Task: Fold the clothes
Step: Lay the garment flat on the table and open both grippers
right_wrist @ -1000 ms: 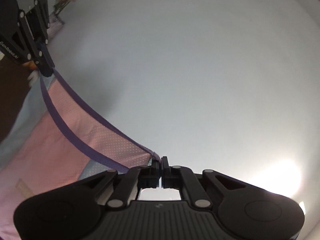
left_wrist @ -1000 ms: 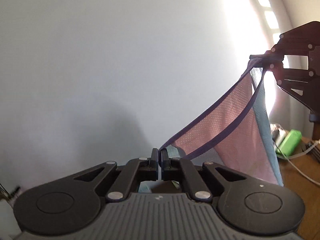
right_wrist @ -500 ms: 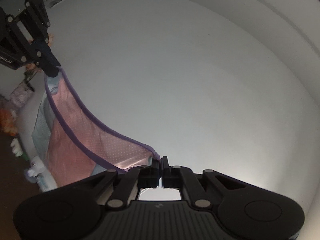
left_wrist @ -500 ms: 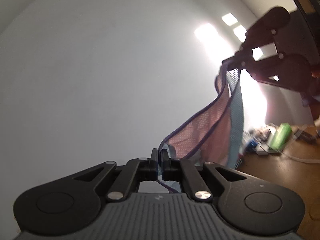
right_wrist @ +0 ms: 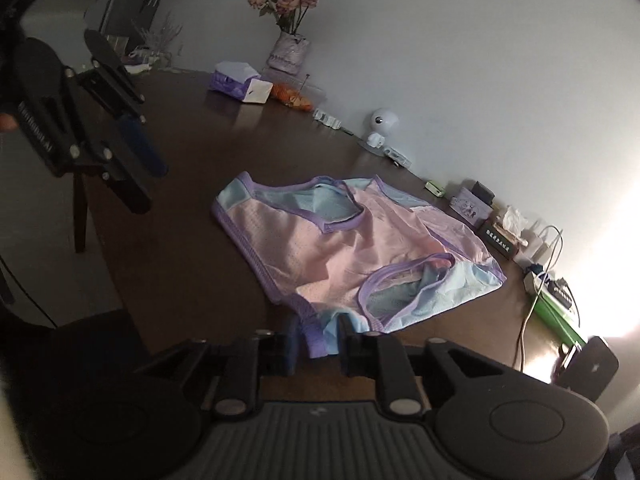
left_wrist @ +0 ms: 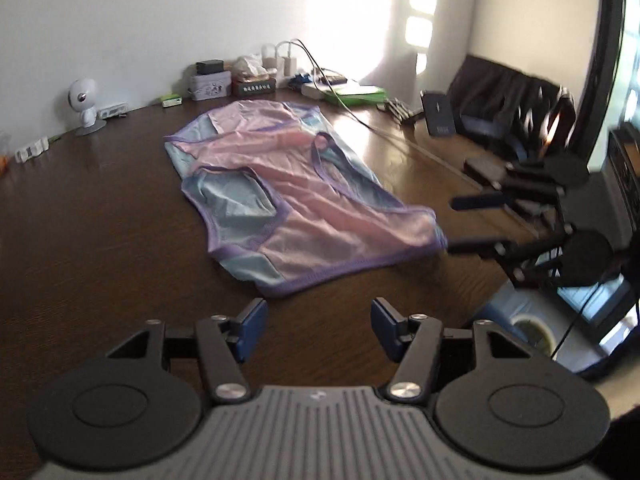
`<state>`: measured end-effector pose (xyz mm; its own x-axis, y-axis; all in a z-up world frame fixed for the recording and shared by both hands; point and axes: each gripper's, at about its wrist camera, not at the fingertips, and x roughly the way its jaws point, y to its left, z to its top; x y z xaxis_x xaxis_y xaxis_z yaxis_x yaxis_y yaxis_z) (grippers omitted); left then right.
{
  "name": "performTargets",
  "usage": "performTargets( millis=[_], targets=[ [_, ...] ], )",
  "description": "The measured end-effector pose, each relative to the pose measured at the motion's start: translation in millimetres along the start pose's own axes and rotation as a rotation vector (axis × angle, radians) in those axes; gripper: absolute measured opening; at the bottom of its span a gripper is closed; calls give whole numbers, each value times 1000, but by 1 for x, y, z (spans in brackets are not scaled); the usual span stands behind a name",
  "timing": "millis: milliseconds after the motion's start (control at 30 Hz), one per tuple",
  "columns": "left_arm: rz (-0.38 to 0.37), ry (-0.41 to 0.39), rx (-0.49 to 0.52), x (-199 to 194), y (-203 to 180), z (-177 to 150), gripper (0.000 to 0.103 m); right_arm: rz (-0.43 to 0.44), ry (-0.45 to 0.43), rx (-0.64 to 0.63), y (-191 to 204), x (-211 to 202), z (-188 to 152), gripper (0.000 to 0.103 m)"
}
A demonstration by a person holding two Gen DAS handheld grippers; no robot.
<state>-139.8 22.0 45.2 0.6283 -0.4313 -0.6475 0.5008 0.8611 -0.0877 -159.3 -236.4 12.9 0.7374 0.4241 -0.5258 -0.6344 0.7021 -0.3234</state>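
Note:
A pink and light-blue mesh tank top with purple trim [left_wrist: 280, 184] lies spread on the dark wooden table [left_wrist: 100, 208]. My left gripper [left_wrist: 318, 330] is open and empty, just short of the top's near edge. My right gripper [right_wrist: 316, 346] is open, its fingers on either side of a shoulder strap [right_wrist: 320, 332] without clamping it. In the left wrist view the right gripper [left_wrist: 464, 224] shows open at the top's right corner. In the right wrist view the left gripper [right_wrist: 132, 152] hovers open at the left, above the table.
Along the wall stand a small white camera [left_wrist: 84, 104], a tin [left_wrist: 211, 85], chargers with cables [left_wrist: 286, 60] and a green box [left_wrist: 352, 94]. A vase of flowers [right_wrist: 288, 36] and a tissue pack [right_wrist: 238, 82] sit at the far end. Dark cloth [left_wrist: 508, 100] lies at right.
Both grippers held the top up in the air, shut on its straps. Now the top lies flat on the table and both grippers have opened and let go.

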Motion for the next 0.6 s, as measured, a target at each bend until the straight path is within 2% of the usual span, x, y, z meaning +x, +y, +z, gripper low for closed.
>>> performTargets(
  millis=[33, 67, 100, 133, 167, 300, 400, 533, 600],
  targets=[
    [21, -20, -30, 1, 12, 16, 62, 9, -30, 26, -5, -4, 1, 50],
    [41, -41, -60, 2, 24, 31, 68, 18, -59, 50, -10, -8, 3, 51],
    [63, -60, -89, 4, 35, 47, 71, 6, -89, 72, -20, -12, 19, 51],
    [91, -65, -92, 16, 47, 63, 73, -13, -89, 97, -28, -7, 25, 51],
    [130, -66, -88, 29, 58, 76, 73, -31, -84, 122, -35, -1, 30, 51],
    [200, -33, -107, 94, 102, 122, 73, -90, -39, 224, -61, 37, 52, 50],
    [248, -6, -130, 141, 141, 150, 73, -92, 11, 284, -63, 63, 63, 49],
    [337, 0, -137, 206, 170, 182, 72, -83, 63, 311, -62, 87, 65, 39],
    [341, 10, -165, 233, 185, 196, 70, -83, 84, 325, -63, 93, 61, 37]
  ],
)
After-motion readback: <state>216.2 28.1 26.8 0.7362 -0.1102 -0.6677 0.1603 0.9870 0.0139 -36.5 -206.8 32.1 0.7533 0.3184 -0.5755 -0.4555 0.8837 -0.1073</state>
